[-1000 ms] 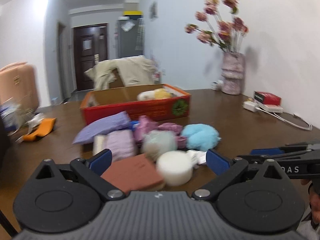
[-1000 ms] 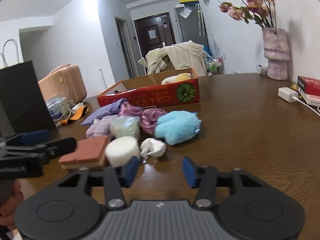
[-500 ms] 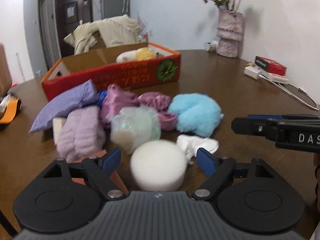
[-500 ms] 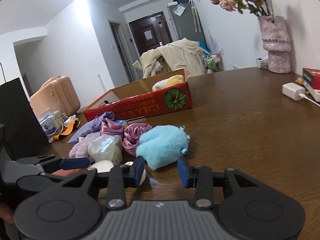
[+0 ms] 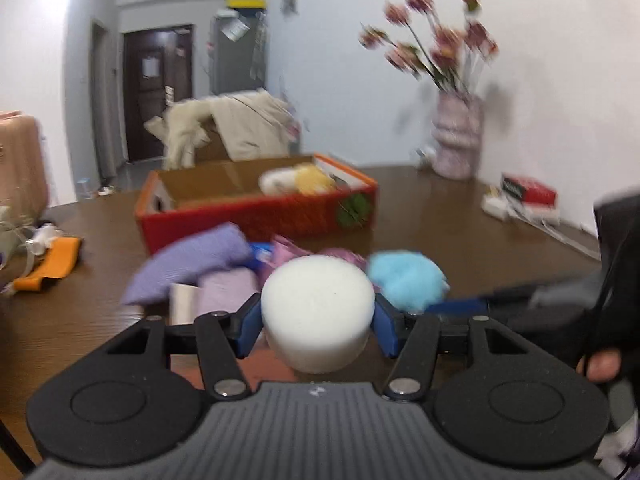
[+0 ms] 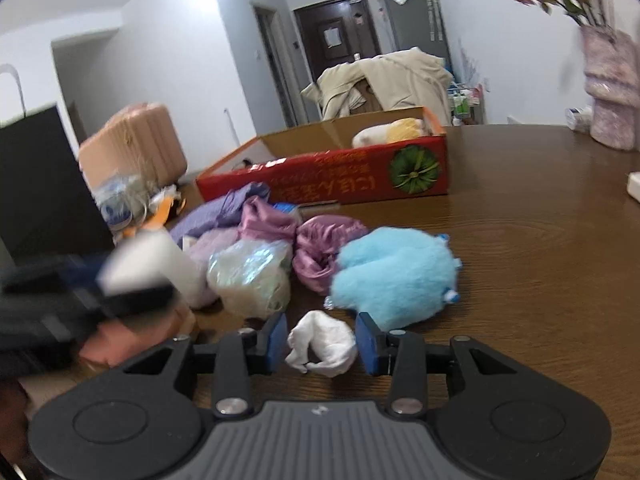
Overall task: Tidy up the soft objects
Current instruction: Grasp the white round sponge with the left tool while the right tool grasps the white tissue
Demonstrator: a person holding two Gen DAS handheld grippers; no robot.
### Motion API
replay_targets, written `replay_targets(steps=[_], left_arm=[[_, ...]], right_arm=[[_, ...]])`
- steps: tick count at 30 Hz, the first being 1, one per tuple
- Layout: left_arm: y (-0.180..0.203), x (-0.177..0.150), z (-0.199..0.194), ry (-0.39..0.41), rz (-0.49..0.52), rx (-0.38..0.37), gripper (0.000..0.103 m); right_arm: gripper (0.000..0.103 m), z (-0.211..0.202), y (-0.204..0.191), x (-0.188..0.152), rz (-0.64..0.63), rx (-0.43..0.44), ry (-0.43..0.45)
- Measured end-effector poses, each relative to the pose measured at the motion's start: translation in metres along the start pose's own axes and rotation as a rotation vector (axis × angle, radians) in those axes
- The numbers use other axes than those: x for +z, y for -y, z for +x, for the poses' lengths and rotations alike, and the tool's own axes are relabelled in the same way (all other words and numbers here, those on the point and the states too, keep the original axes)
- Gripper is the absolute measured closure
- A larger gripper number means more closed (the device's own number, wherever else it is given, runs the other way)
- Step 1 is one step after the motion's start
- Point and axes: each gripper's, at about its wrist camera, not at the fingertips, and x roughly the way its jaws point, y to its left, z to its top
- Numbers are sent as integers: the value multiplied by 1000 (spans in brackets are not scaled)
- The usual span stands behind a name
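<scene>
The white foam cylinder (image 5: 318, 312) is clamped in the left gripper (image 5: 316, 326) jaws; the red cardboard box (image 5: 256, 208) lies straight ahead beyond them, while a white crumpled cloth (image 6: 322, 342) sits between the open right gripper (image 6: 322, 344) jaws.

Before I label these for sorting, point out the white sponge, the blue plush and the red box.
white sponge (image 5: 318, 292): left wrist view, flat top.
blue plush (image 6: 394, 276): right wrist view, fluffy middle.
red box (image 6: 340, 182): right wrist view, front wall.

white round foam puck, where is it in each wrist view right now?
Left wrist: white round foam puck sits centre frame, clamped between the left gripper jaws.
Right wrist: same puck at left edge, blurred, raised in the other gripper, beside the pile.
Shared landmark: fluffy light-blue plush, right of the puck in both.
</scene>
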Motion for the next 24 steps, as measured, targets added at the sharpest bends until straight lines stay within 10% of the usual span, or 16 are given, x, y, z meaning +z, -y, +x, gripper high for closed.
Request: replay_targets(steps=[11, 24], left_arm=[[-35, -11, -45, 49, -75, 95, 45], [-42, -8, -54, 103, -55, 131, 45]], right_arm=[[83, 4, -34, -8, -90, -123, -26], [83, -59, -46, 12, -41, 49, 75]])
